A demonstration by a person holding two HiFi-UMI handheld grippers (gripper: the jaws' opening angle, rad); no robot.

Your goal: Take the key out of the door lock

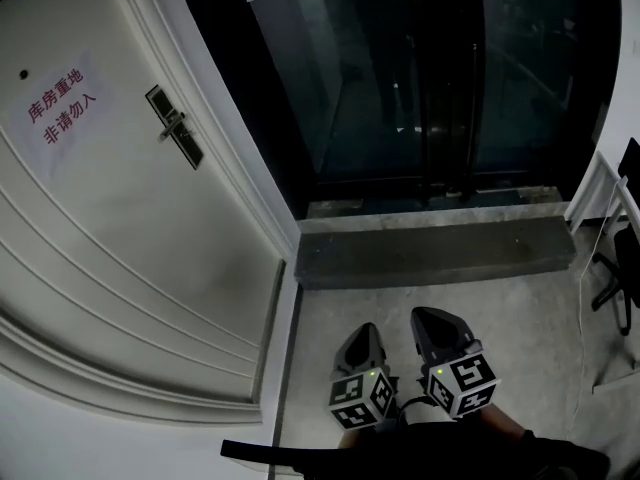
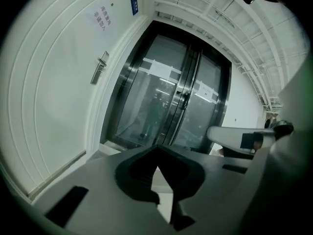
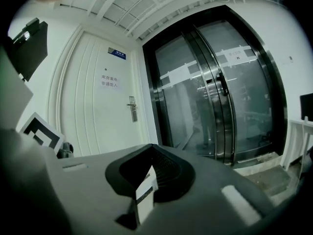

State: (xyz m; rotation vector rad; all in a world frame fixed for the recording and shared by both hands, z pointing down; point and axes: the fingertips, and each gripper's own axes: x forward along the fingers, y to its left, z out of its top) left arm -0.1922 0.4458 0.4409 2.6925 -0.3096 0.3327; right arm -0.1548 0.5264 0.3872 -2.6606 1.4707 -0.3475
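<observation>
Two grippers: left gripper (image 1: 364,330) and right gripper (image 1: 430,315), jaws together, empty.
Floor (image 1: 520,318): grey concrete.
Room: white door (image 1: 110,258) with lock (image 1: 175,126) left, dark glass doors (image 1: 400,78) ahead.

The white door (image 1: 130,238) looks painted and matt, its handle (image 1: 172,126) metal, the sign (image 1: 62,100) at upper left paper. The glass doors (image 1: 400,78) are glossy; the grey floor (image 1: 500,308) is rough concrete.

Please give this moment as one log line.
stage: before reach | left gripper: shut, empty | right gripper: shut, empty | door lock: untouched, away from both | key: not discernible
</observation>
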